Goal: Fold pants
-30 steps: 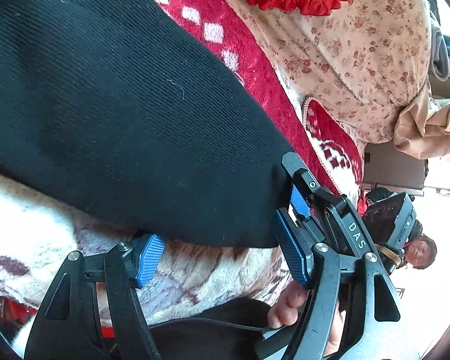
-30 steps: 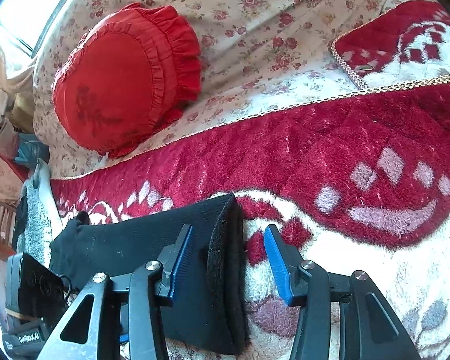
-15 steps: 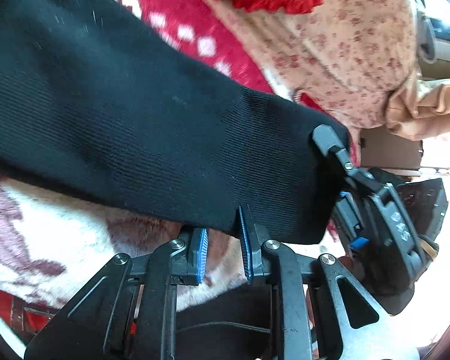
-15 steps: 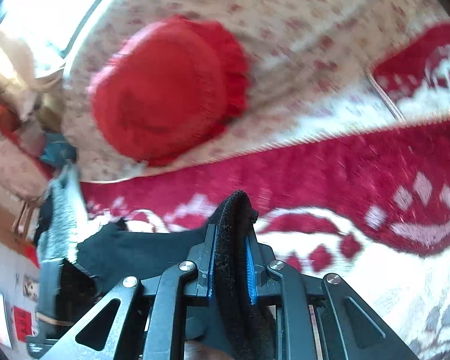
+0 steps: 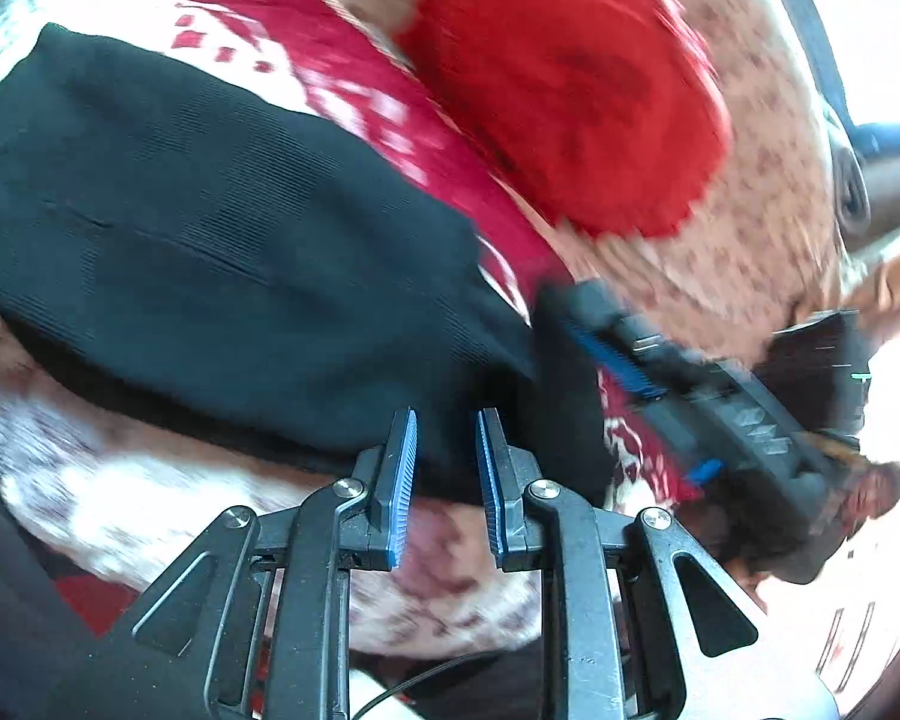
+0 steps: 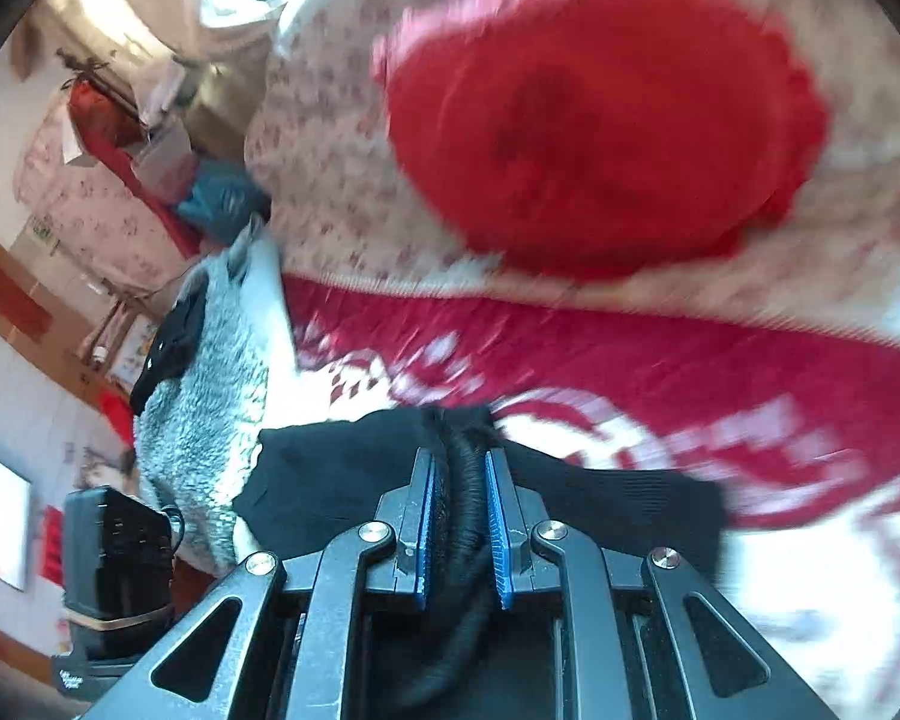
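The black pants [image 5: 210,240] lie across a red and white blanket [image 5: 120,498]. My left gripper [image 5: 444,450] is shut on the near edge of the pants. My right gripper [image 6: 459,480] is shut on a bunched end of the pants [image 6: 330,480] and holds it up off the blanket. In the left wrist view the right gripper [image 5: 660,372] shows at the right, clamped on the same end of the pants. Both views are blurred by motion.
A round red frilled cushion [image 6: 600,120] rests on a floral cover [image 6: 330,150] behind the pants. A grey fluffy garment [image 6: 210,390] lies at the left. Room furniture and a wall screen show at the far left.
Both grippers closed on the pants end and lifted it. The view has swung toward the red cushion, which now looms larger.
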